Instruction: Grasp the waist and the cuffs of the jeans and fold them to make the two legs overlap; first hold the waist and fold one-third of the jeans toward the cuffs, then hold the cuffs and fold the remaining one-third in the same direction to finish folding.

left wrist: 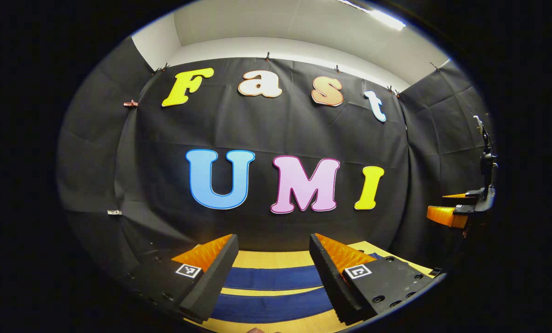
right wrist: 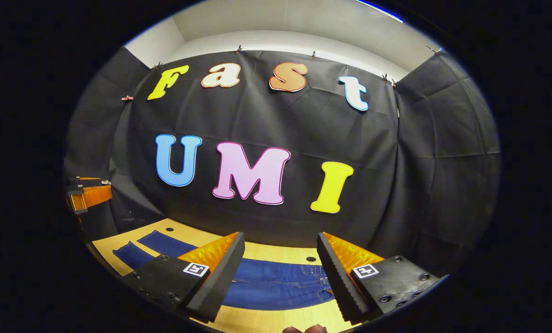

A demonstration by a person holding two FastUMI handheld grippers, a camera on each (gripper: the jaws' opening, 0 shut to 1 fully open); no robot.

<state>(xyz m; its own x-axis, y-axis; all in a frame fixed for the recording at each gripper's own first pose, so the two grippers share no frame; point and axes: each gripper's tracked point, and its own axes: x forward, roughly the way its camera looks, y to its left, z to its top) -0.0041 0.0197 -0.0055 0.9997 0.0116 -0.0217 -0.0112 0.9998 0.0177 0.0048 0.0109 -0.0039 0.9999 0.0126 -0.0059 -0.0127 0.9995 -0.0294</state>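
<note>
Dark blue jeans lie flat on the wooden table. In the left gripper view the two legs run as two blue bands below and between my left gripper's fingers. My left gripper is open, held above the legs with nothing in it. In the right gripper view the waist and pockets lie under my right gripper, which is also open and above the cloth. The legs stretch away to the left, spread apart. The right gripper shows far right in the left gripper view, and the left gripper far left in the right gripper view.
The light wooden table has a small round hole just beyond the waist. The black cloth wall stands close behind the table's far edge and wraps both sides. Bare wood shows beyond the legs.
</note>
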